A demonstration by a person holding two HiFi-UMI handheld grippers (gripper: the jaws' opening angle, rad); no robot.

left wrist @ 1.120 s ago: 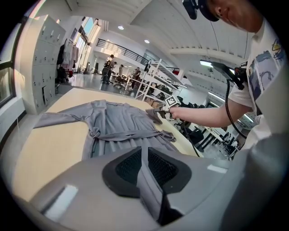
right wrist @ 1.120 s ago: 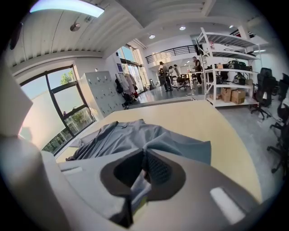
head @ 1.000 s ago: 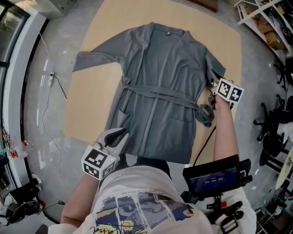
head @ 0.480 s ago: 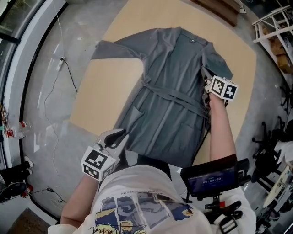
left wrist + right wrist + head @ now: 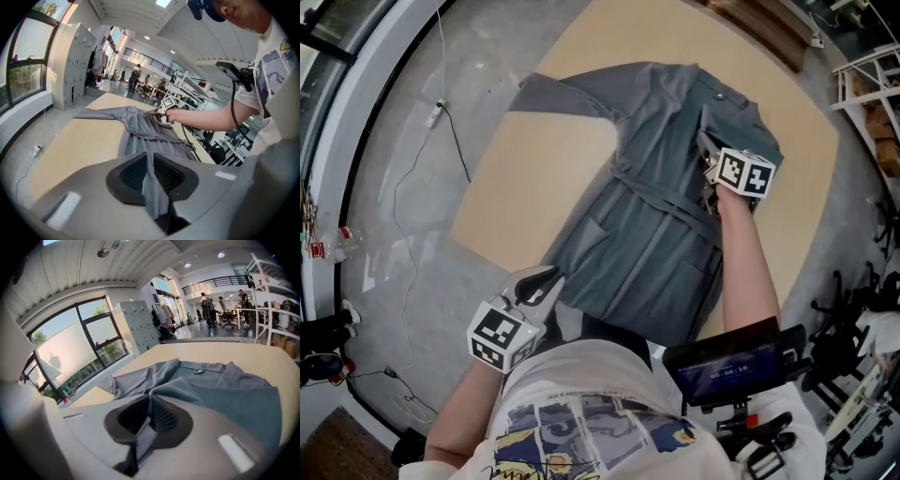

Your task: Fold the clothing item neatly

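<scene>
head view: a grey robe [image 5: 647,234] lies spread on the tan bench [image 5: 534,187], with its collar at the far end and its hem at the near edge, by the person. one sleeve [image 5: 562,97] stretches flat out to the left, and a belt [image 5: 670,199] crosses the waist. the left hand-held gripper [image 5: 546,281] sits at the near left corner of the hem, its marker cube [image 5: 500,335] toward the person. the right hand-held gripper [image 5: 710,169] is over the robe's right side, up near the shoulder, where the cloth is drawn inward. a white power strip [image 5: 437,114] and its cable lie on the grey floor to the left of the bench.

left gripper view: the jaws stand narrow, almost together, and a strip of the grey hem is pinched between the black pads [image 5: 133,171]. from there the robe runs away across the bench toward the right hand-held gripper [image 5: 161,110], which the person's outstretched arm holds at the far side.

right gripper view: the jaws are nearly closed and clamp a fold of the robe between the pads [image 5: 164,416]. the gripped cloth rises in a ridge from the jaws. beyond it lie the collar [image 5: 199,371] and the left sleeve, flat on the bench.
</scene>
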